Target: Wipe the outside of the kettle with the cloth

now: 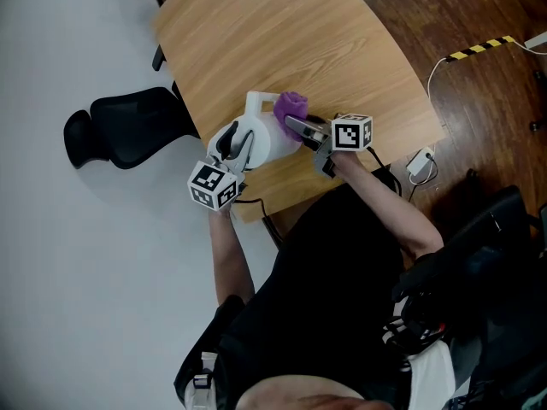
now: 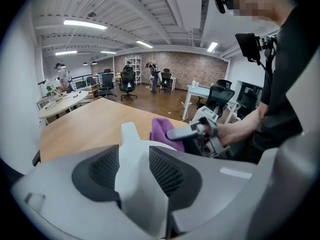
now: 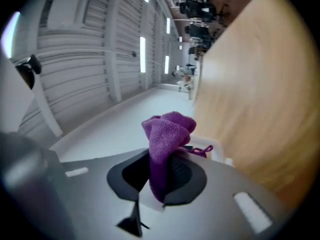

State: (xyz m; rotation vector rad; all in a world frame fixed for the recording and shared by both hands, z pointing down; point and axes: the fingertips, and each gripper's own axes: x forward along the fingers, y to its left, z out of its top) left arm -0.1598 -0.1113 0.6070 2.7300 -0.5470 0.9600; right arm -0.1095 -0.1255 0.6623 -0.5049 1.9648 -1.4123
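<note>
The jaws of our left gripper (image 2: 137,176) are closed nearly all the way, pinching the white handle (image 2: 135,154) of the kettle (image 1: 261,135) between their dark pads. We judge this grip is there to steady the kettle and keep it from sliding or turning under the wiping. The jaws of our right gripper (image 3: 160,176) are clamped on the purple cloth (image 3: 167,134). Most of its bunched folds stick out past the jaw tips, so soft fabric rather than hard plastic meets the kettle. Just beyond the left jaws, the cloth rests against the far upper side of the kettle, opposite the held handle, so the two grippers work from facing sides. The kettle stands upright between them on the wooden worktop (image 1: 282,41), close to its near edge and within easy reach of both hands. We judge the wiping is under way on the upper part, with the lower wall and the handle side left to cover.
</note>
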